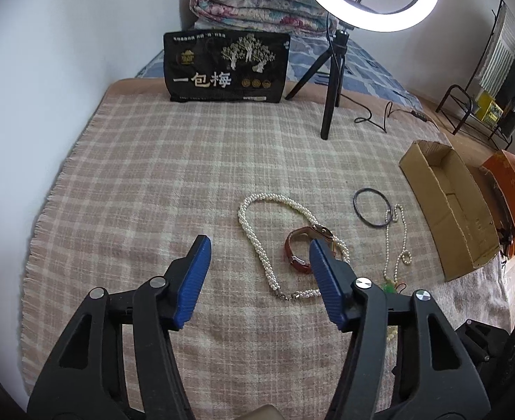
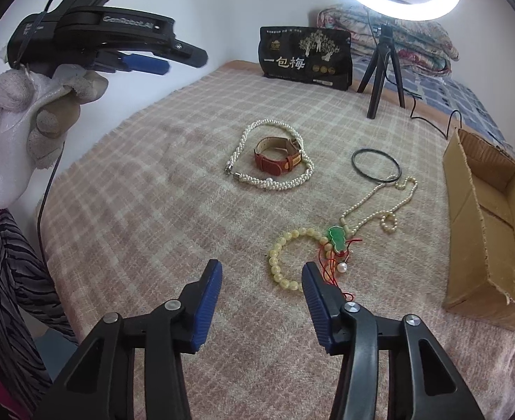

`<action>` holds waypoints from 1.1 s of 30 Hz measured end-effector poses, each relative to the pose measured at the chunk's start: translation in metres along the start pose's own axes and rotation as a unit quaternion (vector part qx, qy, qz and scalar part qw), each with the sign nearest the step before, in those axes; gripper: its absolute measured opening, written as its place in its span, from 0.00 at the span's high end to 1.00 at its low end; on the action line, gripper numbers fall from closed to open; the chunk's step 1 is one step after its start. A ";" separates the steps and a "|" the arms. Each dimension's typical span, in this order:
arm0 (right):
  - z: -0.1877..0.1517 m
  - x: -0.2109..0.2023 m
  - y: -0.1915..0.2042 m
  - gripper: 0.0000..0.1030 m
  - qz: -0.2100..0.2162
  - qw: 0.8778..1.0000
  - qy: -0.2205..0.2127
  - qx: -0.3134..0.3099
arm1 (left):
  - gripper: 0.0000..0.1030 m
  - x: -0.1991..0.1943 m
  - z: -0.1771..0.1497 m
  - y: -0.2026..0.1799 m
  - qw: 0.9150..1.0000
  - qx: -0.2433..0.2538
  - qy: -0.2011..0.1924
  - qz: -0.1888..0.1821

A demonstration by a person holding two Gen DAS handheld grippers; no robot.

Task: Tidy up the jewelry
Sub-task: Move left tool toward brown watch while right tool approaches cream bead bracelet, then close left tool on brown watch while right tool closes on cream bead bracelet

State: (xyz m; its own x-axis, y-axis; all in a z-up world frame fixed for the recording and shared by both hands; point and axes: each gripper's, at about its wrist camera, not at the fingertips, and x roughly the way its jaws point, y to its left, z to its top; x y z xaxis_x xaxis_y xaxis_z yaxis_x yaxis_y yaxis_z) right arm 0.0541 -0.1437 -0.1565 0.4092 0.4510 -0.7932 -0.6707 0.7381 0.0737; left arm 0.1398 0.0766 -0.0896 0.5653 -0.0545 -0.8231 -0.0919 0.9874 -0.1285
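On the checked blanket [image 1: 152, 175] lie a twisted pearl necklace [image 1: 250, 231], a red-brown leather watch [image 1: 294, 250] inside its loop, a black bangle [image 1: 371, 206] and a thin pearl strand [image 1: 403, 231]. My left gripper [image 1: 259, 241] hovers open just above the necklace's left side, its right finger in front of the watch, with nothing pinched. In the right wrist view a yellow bead bracelet [image 2: 282, 262] and a green pendant [image 2: 336, 238] with red cord lie just past my right gripper [image 2: 261, 264]. It is open and empty, its right finger overlapping the bracelet's near edge.
An open cardboard box [image 2: 467, 227] lies at the right edge of the blanket, with an orange box [image 1: 509, 189] beyond it. At the back stand a black snack bag [image 1: 226, 66] and a ring light tripod [image 1: 331, 98] with a trailing cable. A gloved hand [image 2: 47, 105] holds the left gripper.
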 end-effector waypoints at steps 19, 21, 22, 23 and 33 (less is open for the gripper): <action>0.006 0.039 -0.009 0.68 0.010 0.998 0.058 0.002 | 0.61 0.090 0.012 -0.014 0.993 -0.023 0.110 -0.032; 0.006 0.040 -0.008 0.68 0.009 0.998 0.059 -0.001 | 0.61 0.098 0.012 -0.014 0.993 -0.021 0.116 -0.026; 0.007 0.040 -0.008 0.68 0.008 0.998 0.059 -0.004 | 0.61 0.101 0.011 -0.014 0.992 -0.019 0.120 -0.024; 0.007 0.041 -0.006 0.68 0.007 0.998 0.060 -0.007 | 0.61 0.104 0.011 -0.014 0.992 -0.017 0.123 -0.020; 0.006 0.051 -0.001 0.70 0.002 0.997 0.071 -0.024 | 0.67 0.123 0.009 -0.014 0.990 -0.011 0.139 -0.014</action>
State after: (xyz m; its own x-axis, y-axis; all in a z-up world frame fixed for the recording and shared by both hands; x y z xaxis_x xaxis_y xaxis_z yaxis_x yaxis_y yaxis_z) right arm 0.0793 -0.1184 -0.1934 0.3177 0.3754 -0.8707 -0.7027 0.7097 0.0496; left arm 0.2179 0.0573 -0.1835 0.3210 -0.1234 -0.9390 -0.0981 0.9818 -0.1625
